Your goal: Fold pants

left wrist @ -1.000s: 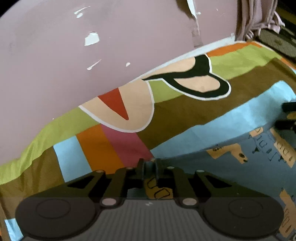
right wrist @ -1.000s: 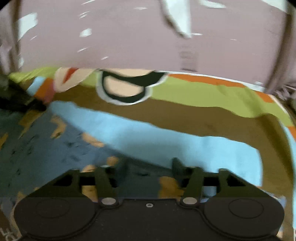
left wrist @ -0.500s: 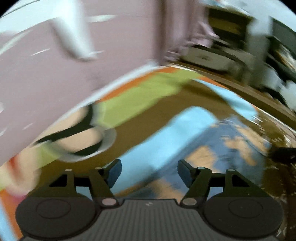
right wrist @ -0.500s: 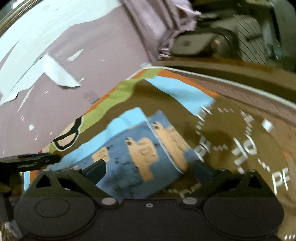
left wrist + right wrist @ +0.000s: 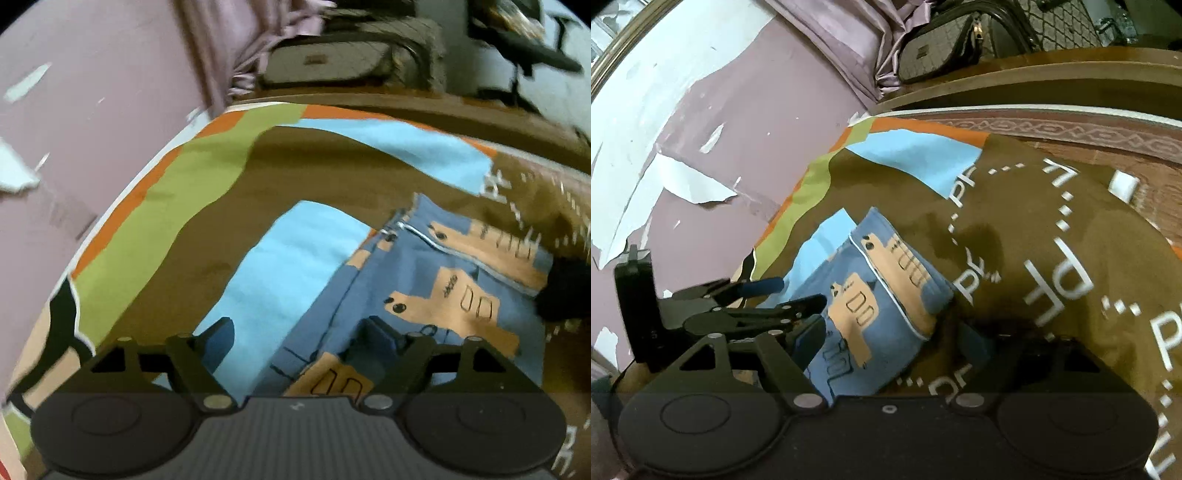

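We hold our left gripper [image 5: 300,345] with jaws wide, just opening, over the near edge of the pants [image 5: 436,295], gripping nothing. Our right gripper [image 5: 892,341] is wide too, its jaws just narrowing, pants below them unpinched. The pants lie folded on the sheet [image 5: 1015,229]; beyond stands the wall [image 5: 757,122].

One folded pair of blue pants [image 5: 875,306] with tan animal prints lay on one multicoloured patchwork bedsheet [image 5: 1015,236]. Two black two-fingered claws were present: left claw [image 5: 299,341], right claw [image 5: 892,341]. One grey patterned handbag [image 5: 938,48] sat behind.
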